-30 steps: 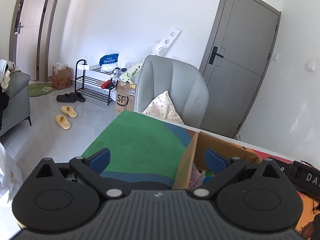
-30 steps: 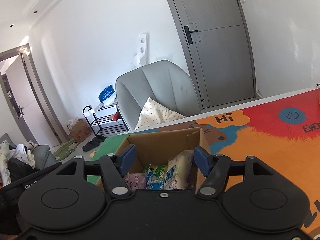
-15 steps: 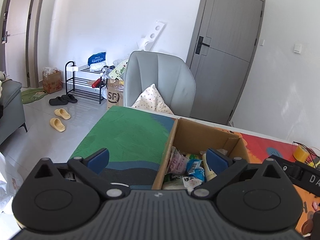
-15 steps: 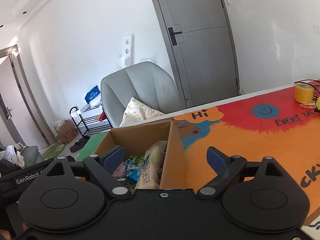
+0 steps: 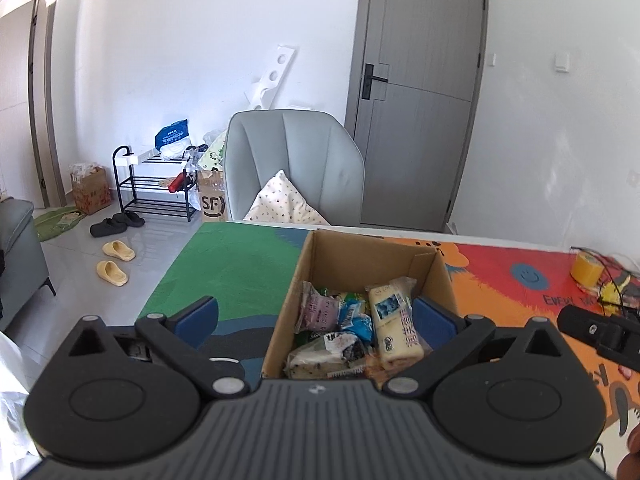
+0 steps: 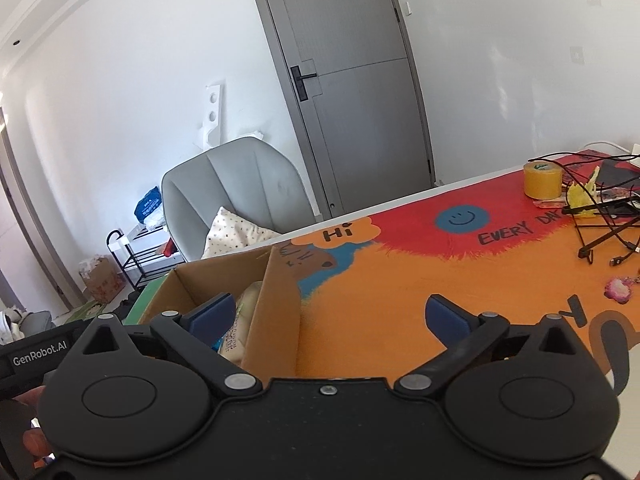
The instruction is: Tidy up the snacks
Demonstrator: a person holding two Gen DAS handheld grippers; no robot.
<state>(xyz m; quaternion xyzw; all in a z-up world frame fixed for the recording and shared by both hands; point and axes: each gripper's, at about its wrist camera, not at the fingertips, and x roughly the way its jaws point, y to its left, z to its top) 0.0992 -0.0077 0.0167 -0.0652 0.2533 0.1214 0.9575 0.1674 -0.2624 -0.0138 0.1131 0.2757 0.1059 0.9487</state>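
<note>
From the left wrist view, the left claw [image 5: 316, 318] stands wide open with nothing gripped. Its left blue pad hangs over the green part of the mat [image 5: 232, 264] on the table, and its right pad sits inside the cardboard box [image 5: 438, 276], near the box's right wall. The box's left wall passes between the two pads, but neither pad presses on it. The box stands open-topped on the mat and holds the snacks [image 5: 352, 328]: a long cream packet [image 5: 394, 320] leaning along the right side, a purple wrapper [image 5: 318, 312], a blue one [image 5: 356, 316] and a few more packets piled below them. Past the table stand a grey chair [image 5: 296, 160] with a spotted cushion [image 5: 282, 202], and a grey door [image 5: 420, 92]. The other claw's black body shows at the right edge.

From the right wrist view, the right claw [image 6: 328, 316] is opening, its jaws spread wide and holding nothing. Its left pad is over the box [image 6: 276, 304], just above a pale packet [image 6: 240, 328]; its right pad hangs over the orange part of the mat [image 6: 400, 280]. The box's right wall lies between the pads, untouched. Farther right on the table are a yellow tape roll [image 6: 543, 180] and a tangle of black cables [image 6: 600, 224].
</note>
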